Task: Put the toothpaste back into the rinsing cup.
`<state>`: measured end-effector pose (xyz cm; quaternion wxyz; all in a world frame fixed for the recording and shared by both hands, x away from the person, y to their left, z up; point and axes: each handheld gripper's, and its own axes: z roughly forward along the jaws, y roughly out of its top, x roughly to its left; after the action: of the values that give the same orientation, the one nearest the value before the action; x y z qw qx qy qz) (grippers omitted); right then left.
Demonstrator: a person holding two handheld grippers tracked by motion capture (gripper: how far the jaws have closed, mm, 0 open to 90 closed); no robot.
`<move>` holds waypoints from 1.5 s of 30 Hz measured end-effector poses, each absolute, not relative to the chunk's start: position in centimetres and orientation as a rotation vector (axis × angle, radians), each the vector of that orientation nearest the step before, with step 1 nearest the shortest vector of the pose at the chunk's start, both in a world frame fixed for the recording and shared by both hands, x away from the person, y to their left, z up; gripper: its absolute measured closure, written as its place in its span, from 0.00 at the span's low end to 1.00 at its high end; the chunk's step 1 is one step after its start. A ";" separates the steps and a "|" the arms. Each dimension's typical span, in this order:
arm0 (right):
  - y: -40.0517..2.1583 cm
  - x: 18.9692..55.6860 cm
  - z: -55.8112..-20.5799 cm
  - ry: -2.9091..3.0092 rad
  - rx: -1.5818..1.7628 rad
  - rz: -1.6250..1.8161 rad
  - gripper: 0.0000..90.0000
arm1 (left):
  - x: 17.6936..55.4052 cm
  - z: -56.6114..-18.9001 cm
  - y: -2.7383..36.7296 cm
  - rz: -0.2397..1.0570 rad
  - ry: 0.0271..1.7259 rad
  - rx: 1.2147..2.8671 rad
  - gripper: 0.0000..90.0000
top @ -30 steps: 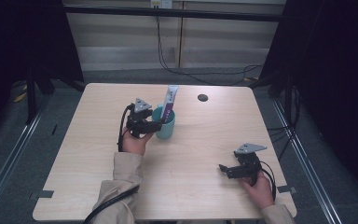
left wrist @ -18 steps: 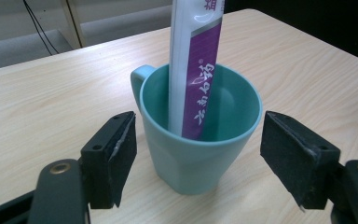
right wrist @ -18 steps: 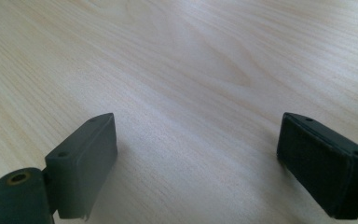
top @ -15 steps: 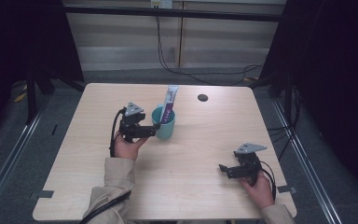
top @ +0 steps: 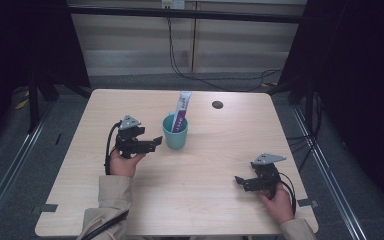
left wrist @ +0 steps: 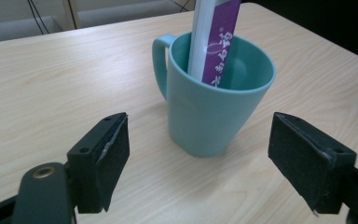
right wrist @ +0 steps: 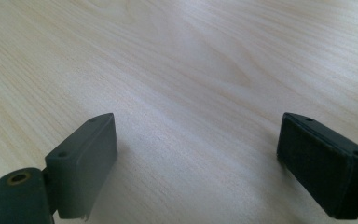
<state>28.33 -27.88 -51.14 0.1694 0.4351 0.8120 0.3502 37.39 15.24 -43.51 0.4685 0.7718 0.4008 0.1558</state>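
In the high view, the left gripper [top: 152, 143] sat left of centre on the wooden table [top: 220, 210], its jaws pointing right toward the teal cup [top: 175, 132] and stopping just short of it, with nothing between them. They had just been opening and stood wide. The cup stood upright near the middle of the frame with a purple-and-white tube [top: 181, 111] leaning in it, its top rising above the rim. The right gripper [top: 241, 182] lay in the lower right of the frame, well apart from the cup, jaws spread and empty.

In the left gripper view, the left gripper [left wrist: 198, 158] showed both black pads far apart at the lower left and lower right. The cup [left wrist: 205, 116] stood in the upper centre beyond them, touching neither, its handle at the left and the tube [left wrist: 219, 42] inside it.

In the right gripper view, the right gripper [right wrist: 198, 161] held its pads wide over bare tabletop [right wrist: 191, 60], gripping nothing.
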 end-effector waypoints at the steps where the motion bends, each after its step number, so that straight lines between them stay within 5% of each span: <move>1: -27.9 28.3 -51.1 2.308 1.237 0.995 0.13 | 37.4 -43.5 15.2 0.382 0.983 1.893 0.23; 45: -27.9 28.3 -51.1 2.309 1.236 0.995 0.13 | 34.1 -48.0 19.1 0.344 1.044 1.980 0.19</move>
<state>28.33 -27.88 -51.14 0.1694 0.4348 0.8123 0.3500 34.14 19.13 -47.99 0.4245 0.7916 0.4174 0.1377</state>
